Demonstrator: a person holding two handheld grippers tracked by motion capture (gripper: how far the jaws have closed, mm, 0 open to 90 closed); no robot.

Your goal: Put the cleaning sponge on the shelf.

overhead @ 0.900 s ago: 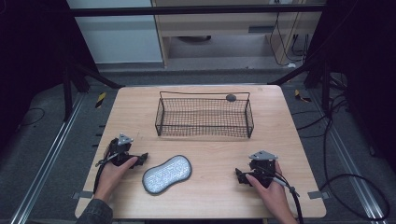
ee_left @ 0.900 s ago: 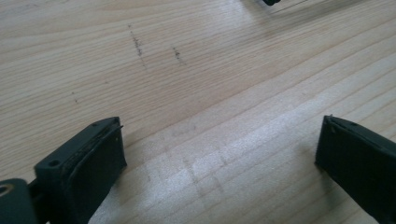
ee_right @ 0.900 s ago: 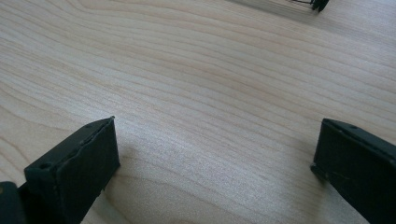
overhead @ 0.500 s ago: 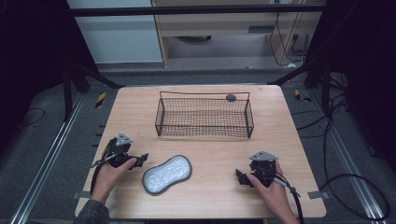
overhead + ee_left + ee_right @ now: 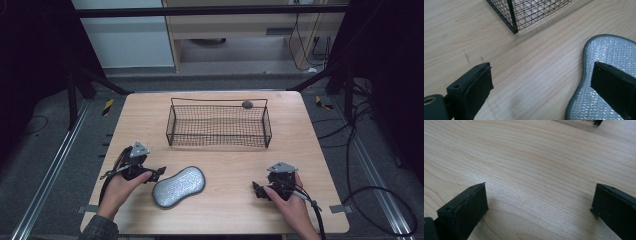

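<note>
Change over the last second is small: left gripper (image 5: 159,173) has crept toward the pad (image 5: 178,186), its tip now just beside the pad's left end, maybe touching; hard to call from the high view. Right gripper (image 5: 256,190) has barely shifted and rests on the table (image 5: 230,215) near the front right, well apart from the pad.

Left gripper view has the jaws spread wide with nothing between them but bare wood. One jaw sits over the silver pad (image 5: 604,55), the other over the table, so the pad's edge lies inside the gap. Right gripper view: jaws wide apart too, holding nothing, wood grain below.

Meaning, as a judgement: the left hand is lining up a grasp on the pad's edge; no grip yet. Basket (image 5: 218,126) stands behind, empty save a small dark thing (image 5: 247,104) at its back rim, likely the drop spot.

Pad lies flat on the table front left of centre, in front of the basket.

Writing: none readable on pad, basket or grippers.
</note>
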